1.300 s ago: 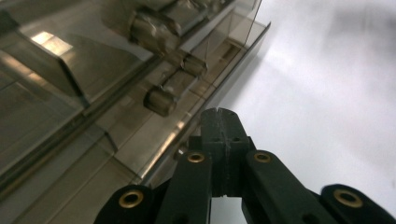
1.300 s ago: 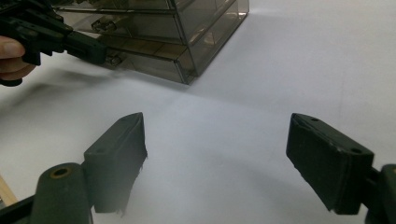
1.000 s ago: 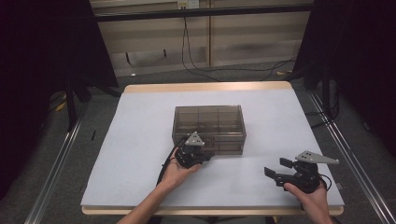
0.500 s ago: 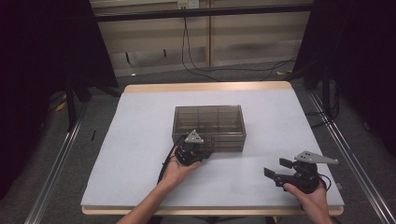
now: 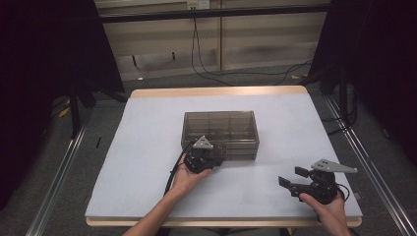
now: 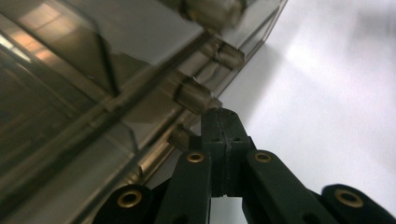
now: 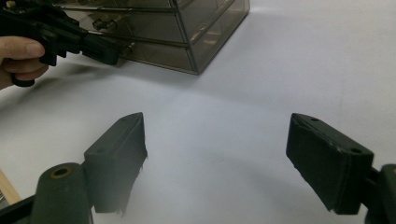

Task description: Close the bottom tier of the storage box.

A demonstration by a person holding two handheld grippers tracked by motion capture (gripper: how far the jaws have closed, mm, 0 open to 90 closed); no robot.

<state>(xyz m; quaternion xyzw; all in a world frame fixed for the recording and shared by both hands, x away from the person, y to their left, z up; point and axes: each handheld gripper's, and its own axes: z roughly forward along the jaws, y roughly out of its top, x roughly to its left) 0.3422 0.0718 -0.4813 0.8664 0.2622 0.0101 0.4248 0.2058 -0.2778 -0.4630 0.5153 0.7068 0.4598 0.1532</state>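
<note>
Drawer box [image 6: 93,93] blurred, edge-cropped

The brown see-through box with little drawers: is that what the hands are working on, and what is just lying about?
In the job:
- drawer box
- its small drawer knobs
- left gripper, fingers shut, tips at a knob
- right gripper, open, apart from the box

Just there:
- white table
- cables on the floor behind

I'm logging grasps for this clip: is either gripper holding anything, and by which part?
The left gripper is shut at the drawer box's front, beside a small knob; no grip on it is evident. The right gripper is open, holding nothing.
</note>
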